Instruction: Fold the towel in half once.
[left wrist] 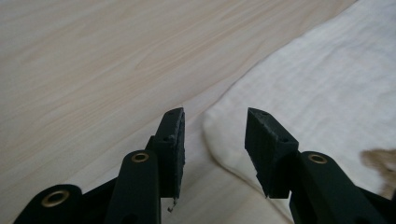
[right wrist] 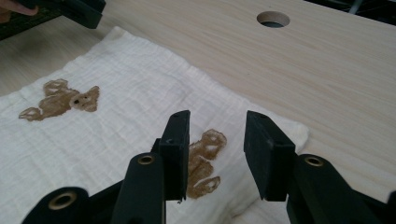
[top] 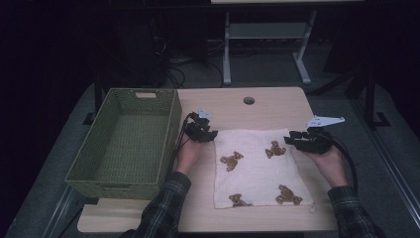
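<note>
1. High view: a cream cloth [top: 260, 166] printed with brown bears is seen lying flat on the worktop [top: 277, 106], to the right of an empty green basket [top: 126, 141]. The left claw [top: 207, 134] is placed at the cloth's far left corner and the right claw [top: 297, 140] at its far right corner. The step in hand is judged to be the approach to those two far corners, a grasp not yet being made.

2. Left gripper view: the jaws are seen partly open, with the rounded corner of the cloth lying just ahead of and between them; no pad is pressed on the fabric. For the next move, the claw would need to be lowered and pushed forward until the corner sits between the pads, then closed.

3. Right gripper view: the jaws are held partly open above the cloth near its far corner, a bear print [right wrist: 205, 161] showing between them; nothing is gripped. A small shift toward the edge is probably needed, so that a single layer is pinched rather than the worktop scraped.
</note>
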Available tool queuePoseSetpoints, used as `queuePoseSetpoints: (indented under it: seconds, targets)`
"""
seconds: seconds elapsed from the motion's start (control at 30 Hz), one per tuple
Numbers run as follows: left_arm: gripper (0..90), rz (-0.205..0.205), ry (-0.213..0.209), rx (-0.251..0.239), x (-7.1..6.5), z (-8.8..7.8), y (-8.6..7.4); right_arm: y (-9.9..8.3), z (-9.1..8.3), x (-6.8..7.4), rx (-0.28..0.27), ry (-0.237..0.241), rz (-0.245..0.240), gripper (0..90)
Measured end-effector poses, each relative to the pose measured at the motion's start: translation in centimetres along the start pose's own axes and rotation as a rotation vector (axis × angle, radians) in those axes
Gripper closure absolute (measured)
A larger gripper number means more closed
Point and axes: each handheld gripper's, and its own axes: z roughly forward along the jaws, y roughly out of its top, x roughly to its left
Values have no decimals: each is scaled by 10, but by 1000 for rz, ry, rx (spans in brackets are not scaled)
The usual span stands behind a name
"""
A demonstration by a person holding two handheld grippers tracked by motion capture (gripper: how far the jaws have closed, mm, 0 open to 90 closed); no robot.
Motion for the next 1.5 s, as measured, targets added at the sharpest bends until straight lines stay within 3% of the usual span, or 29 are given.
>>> queuePoseSetpoints:
  seconds: [0.2, 0.33, 0.5, 0.6, 0.67, 0.87, 1.03, 1.2, 1.3, 1.5]
  targets:
    - [581, -9, -9, 21, 7, 15, 3, 0, 7, -3, 4, 0, 4, 607]
    - [640, -13, -3, 35, 8, 20, 2, 0, 14, -11, -3, -8, 5, 612]
    - [726, -7, 8, 57, 7, 23, 0, 1, 22, -26, -17, -43, 24, 623]
    - [776, 3, 8, 58, 5, 24, -1, 4, 29, -39, 26, -42, 57, 615]
    - [809, 10, 9, 52, 4, 24, -1, 6, 33, -46, 13, -52, 70, 624]
    - [853, 11, -10, 48, 4, 25, -2, 0, 51, -69, 67, -82, 128, 628]
    - [864, 13, -9, 50, 4, 25, -2, -1, 59, -72, 64, -69, 135, 647]
    - [869, 12, -11, 49, 4, 25, -2, -5, 69, -74, 99, -77, 133, 690]
    - [870, 6, -16, 49, 5, 25, -2, -6, 72, -74, 105, -77, 132, 798]
    - [881, -26, -26, 43, 6, 25, -3, -6, 72, -72, 111, -73, 135, 871]
